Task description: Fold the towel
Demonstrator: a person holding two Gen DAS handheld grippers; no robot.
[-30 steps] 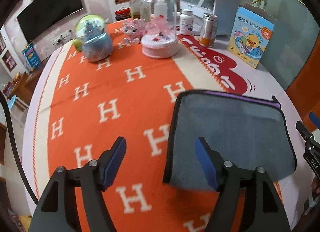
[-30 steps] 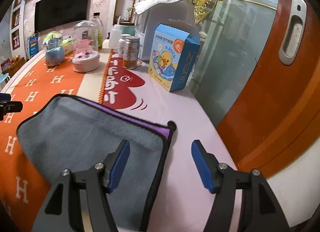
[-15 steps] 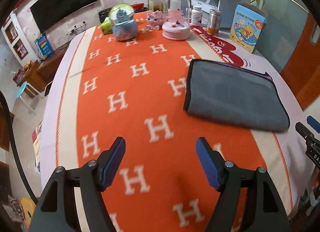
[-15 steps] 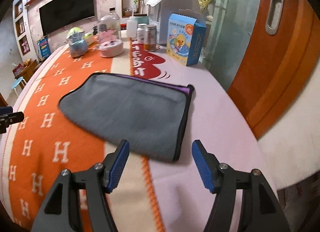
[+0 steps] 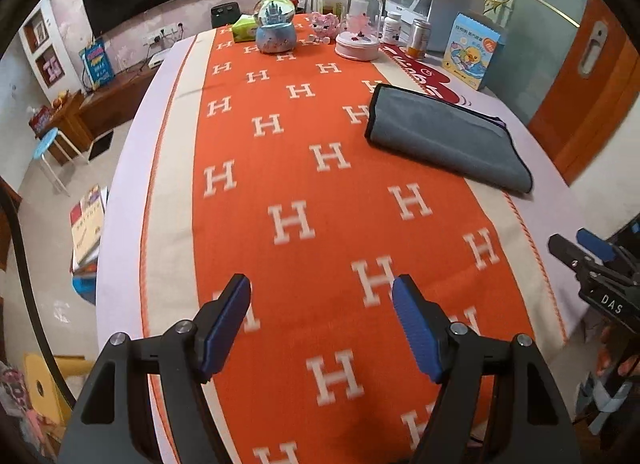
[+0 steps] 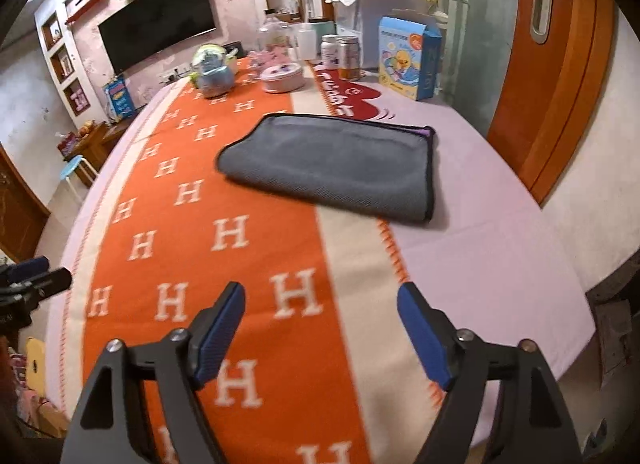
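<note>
The grey towel lies folded flat, black-edged, straddling the orange runner and the lilac tabletop. Both the left gripper and right gripper hover with fingers spread, holding nothing.

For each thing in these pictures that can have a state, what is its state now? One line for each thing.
towel: folded, lying flat across the orange runner's edge and the pink cloth, not held.
left gripper: open, empty, apart from the towel.
right gripper: open, empty, apart from the towel.
duck box: upright, top flap open.
glass dome: upright on its pink base.
television: screen dark.
</note>
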